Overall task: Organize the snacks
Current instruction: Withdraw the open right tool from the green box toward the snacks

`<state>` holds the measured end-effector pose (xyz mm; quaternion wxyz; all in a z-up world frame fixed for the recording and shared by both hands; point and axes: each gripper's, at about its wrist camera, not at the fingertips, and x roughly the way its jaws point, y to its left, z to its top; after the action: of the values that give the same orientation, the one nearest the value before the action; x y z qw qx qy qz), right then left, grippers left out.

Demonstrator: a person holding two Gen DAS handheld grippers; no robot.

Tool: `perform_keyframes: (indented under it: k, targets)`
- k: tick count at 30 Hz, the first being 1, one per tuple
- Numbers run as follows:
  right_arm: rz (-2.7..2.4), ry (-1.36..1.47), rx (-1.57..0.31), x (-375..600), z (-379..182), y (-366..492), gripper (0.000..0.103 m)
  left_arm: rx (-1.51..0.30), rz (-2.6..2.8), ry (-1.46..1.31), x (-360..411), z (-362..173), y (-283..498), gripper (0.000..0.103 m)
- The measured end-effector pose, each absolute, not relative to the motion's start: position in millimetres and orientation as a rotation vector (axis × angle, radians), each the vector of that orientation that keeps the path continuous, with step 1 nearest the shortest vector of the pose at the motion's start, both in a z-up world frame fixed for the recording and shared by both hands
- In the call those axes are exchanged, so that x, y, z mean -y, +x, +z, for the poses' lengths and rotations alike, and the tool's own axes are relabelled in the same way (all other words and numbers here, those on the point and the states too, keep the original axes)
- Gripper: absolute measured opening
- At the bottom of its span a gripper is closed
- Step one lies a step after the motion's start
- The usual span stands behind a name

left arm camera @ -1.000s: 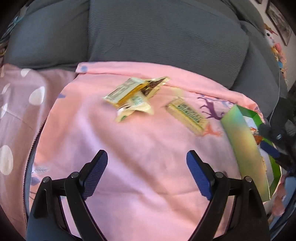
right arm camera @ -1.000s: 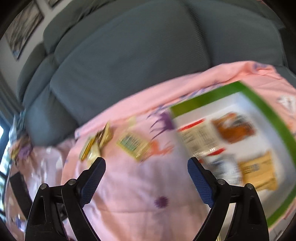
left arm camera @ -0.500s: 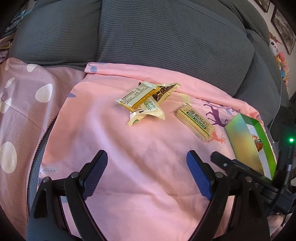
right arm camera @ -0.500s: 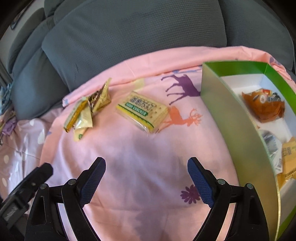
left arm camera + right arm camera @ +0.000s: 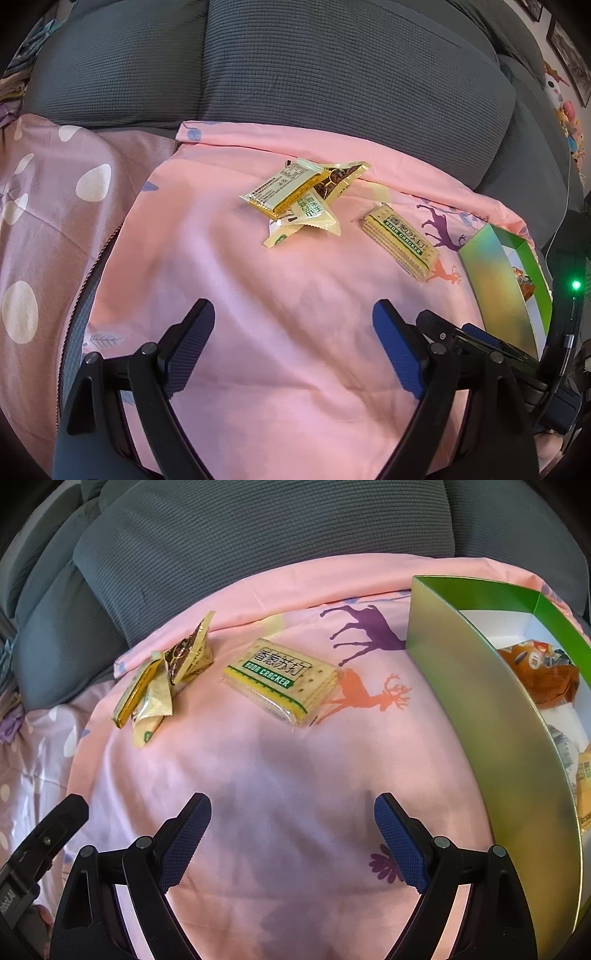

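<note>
A soda cracker pack (image 5: pixel 282 681) lies on the pink cloth ahead of my right gripper (image 5: pixel 291 834), which is open and empty; the pack also shows in the left wrist view (image 5: pixel 400 240). A small pile of yellow snack packets (image 5: pixel 299 194) lies ahead of my left gripper (image 5: pixel 293 341), also open and empty; the pile sits at the left of the right wrist view (image 5: pixel 162 679). A green box (image 5: pixel 491 716) at the right holds an orange packet (image 5: pixel 543 672) and other snacks; its side wall shows in the left wrist view (image 5: pixel 498 284).
Grey sofa cushions (image 5: pixel 314 66) rise behind the pink cloth (image 5: pixel 258 295). A lilac spotted cloth (image 5: pixel 44 206) lies to the left. The right gripper's body (image 5: pixel 517 354) sits close beside my left gripper.
Both views have steadied from blur and drawn in toward the snacks. The right gripper has come in beside the left one. Both stay open.
</note>
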<state>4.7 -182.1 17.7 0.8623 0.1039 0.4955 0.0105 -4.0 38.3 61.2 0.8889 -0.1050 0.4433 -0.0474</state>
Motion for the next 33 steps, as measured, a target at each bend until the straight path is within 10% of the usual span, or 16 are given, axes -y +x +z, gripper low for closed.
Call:
perform_keyframes:
  k: [33]
  targets:
    - [0.029, 0.204, -1.030, 178.6, 16.9, 3.2, 0.090, -0.932, -0.083, -0.278, -51.1, 62.7, -2.6, 0.088]
